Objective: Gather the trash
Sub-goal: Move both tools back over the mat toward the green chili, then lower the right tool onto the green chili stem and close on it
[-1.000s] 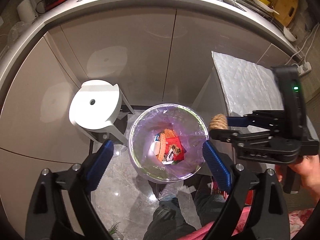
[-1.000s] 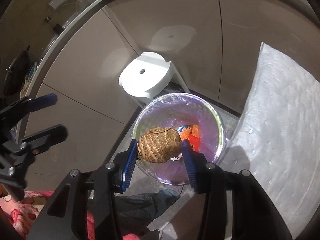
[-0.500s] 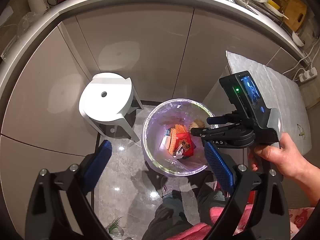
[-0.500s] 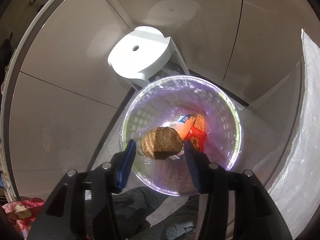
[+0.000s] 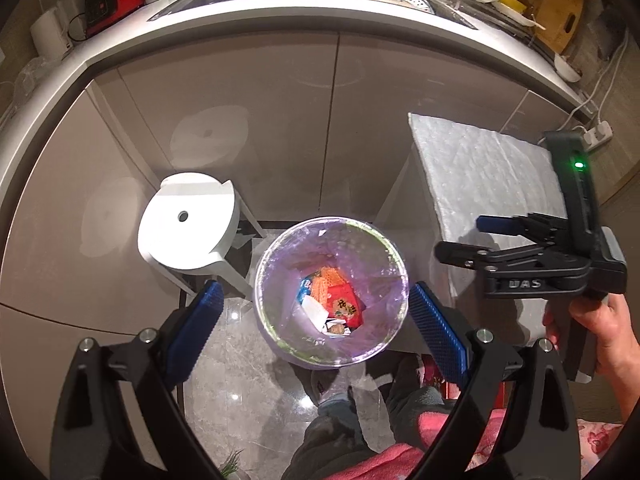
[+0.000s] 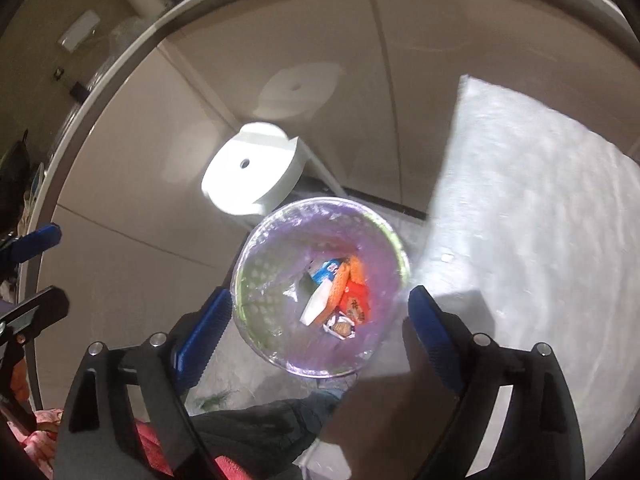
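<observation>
A round trash bin lined with a purple bag stands on the floor below me; it also shows in the right wrist view. Inside lie a red wrapper, an orange piece, a blue packet and white paper. The brown round item is not visible. My left gripper is open and empty above the bin. My right gripper is open and empty above the bin; in the left wrist view it is off to the bin's right, over the table edge.
A white stool stands left of the bin. A table with white padded cover is at the right. Beige cabinet doors and a kitchen counter lie beyond. My legs and a pink cloth are below.
My right gripper has opened and let go of the brown round item over the bin, then pulled back to the right. The left gripper has stayed open above the bin.
</observation>
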The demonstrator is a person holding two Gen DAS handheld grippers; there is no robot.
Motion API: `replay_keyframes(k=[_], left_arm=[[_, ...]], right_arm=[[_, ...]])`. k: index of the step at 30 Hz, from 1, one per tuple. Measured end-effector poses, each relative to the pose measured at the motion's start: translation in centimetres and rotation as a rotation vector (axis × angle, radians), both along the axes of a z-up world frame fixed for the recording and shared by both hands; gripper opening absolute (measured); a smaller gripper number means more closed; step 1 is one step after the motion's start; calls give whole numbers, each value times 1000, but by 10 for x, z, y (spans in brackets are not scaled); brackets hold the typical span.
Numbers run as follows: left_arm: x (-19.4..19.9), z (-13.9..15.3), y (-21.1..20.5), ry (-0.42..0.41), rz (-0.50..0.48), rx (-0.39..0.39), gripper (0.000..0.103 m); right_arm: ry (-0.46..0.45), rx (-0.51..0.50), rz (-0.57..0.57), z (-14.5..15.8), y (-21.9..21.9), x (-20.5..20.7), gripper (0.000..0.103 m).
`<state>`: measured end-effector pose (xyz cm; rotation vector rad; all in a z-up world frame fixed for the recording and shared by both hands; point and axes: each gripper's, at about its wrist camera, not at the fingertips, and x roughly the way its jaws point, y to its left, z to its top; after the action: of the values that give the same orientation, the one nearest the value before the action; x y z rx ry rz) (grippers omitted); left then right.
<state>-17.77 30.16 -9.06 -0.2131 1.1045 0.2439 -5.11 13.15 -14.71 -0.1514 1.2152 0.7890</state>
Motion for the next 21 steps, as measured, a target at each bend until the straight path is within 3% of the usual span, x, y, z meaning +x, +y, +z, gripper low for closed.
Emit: replay_keyframes(k=[6,10,16,21], left_arm=[[37,8,-55,-29,-135,-27,90],[62,12,-101,-38,-217,-40,90],[85,17,-164,-43,-305,-32,90],[96,16,-199,-27,-305,-27,90]], right_arm=[[-87,-21,-273,36,-139,8,100],[-113,-105,-384,30,-224,16,100],[-129,-215,-316,8,-305,27,100],[-89,-204,-224,-10,-340,40,97]])
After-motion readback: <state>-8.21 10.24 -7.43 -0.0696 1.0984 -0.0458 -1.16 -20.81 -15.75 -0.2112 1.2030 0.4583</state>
